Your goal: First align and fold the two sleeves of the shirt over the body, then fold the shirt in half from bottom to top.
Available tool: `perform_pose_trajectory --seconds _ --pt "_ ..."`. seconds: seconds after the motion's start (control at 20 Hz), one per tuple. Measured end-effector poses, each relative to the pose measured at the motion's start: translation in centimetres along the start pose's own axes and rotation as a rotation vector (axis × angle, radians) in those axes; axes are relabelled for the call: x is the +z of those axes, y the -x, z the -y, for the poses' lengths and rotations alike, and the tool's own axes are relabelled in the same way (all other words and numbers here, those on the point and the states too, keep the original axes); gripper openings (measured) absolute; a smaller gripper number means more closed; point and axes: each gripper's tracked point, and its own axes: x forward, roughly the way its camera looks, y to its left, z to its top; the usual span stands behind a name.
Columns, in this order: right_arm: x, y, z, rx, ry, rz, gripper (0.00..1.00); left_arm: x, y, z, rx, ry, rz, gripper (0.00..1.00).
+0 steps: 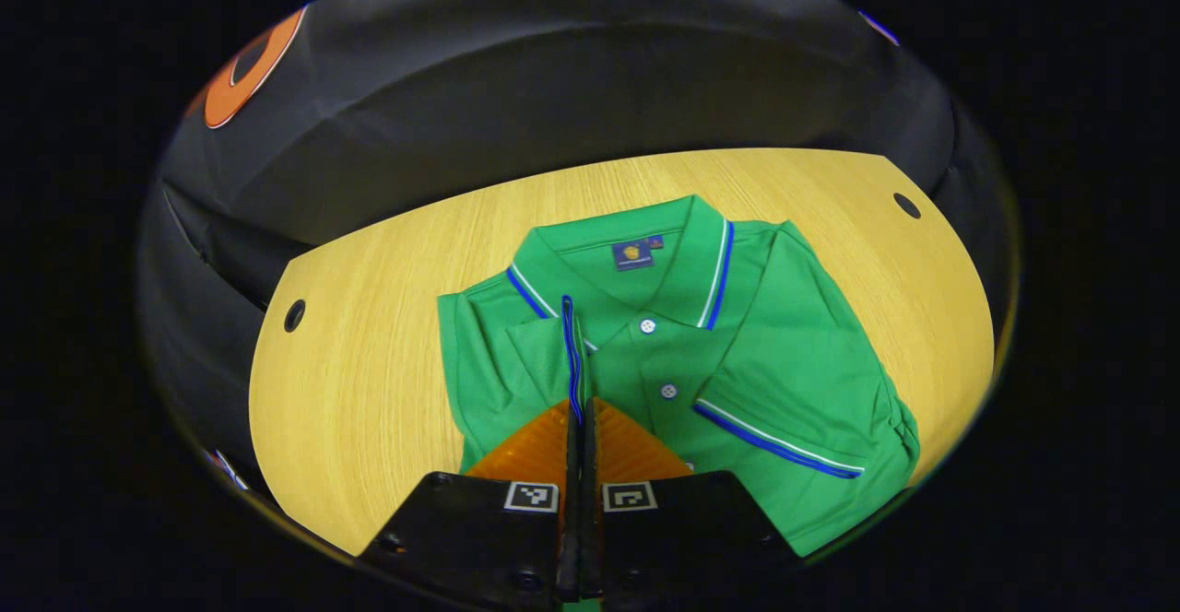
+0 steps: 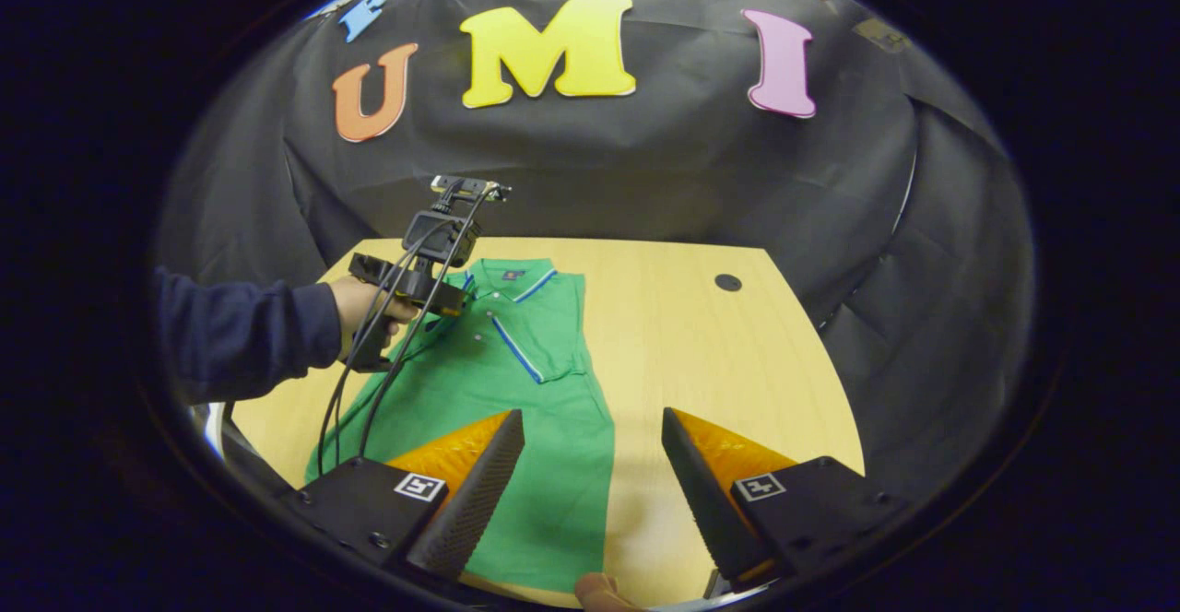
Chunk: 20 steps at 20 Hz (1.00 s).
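one shirt (image 1: 701, 354), two sleeves, two grippers

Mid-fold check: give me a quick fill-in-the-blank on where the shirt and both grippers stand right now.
1. The left gripper is shut on the cuff of one ____ of the green shirt.
2. The right gripper hangs over the shirt's lower part with its jaws ____.
3. The other sleeve already lies folded over the shirt's ____.
4. The shirt lies on a ____ table.

Missing words: sleeve; open; body; wooden
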Motion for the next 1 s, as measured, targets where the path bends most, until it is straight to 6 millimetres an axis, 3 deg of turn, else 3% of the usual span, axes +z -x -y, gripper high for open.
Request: perform_pose_trajectory --seconds 0.2,0.35,0.45,0.5,0.65,0.7,0.8,1.0 --pt "-0.9 -0.3 0.6 -0.028 -0.030 -0.023 0.98 -0.1 0.0 1.1 -0.004 -0.084 0.011 0.04" --pt "-0.7 0.1 0.5 -0.041 -0.045 -0.022 0.98 -0.8 0.1 2.6 -0.092 -0.032 0.002 0.09" --pt "-0.2 0.3 0.0 -0.049 -0.039 -0.009 0.98 -0.7 0.8 3.1 -0.140 0.028 0.020 0.29" --pt "0.2 0.5 -0.2 -0.051 -0.038 0.001 0.98 -0.4 1.6 3.1 -0.161 0.053 0.037 0.48" --pt "1.0 0.7 -1.2 -0.056 -0.028 0.025 0.98 -0.4 4.2 1.4 -0.170 0.104 0.092 0.65" --pt "1.3 0.7 -1.7 -0.056 -0.024 0.035 0.98 -0.4 5.4 0.5 -0.162 0.123 0.112 0.77" --pt "1.8 0.8 -2.9 -0.043 -0.012 0.050 0.98 -1.0 7.5 -2.0 -0.138 0.172 0.143 0.92" --pt "1.7 0.9 -4.8 -0.035 0.026 0.076 0.98 -4.6 11.3 -6.4 -0.101 0.250 0.165 0.94"
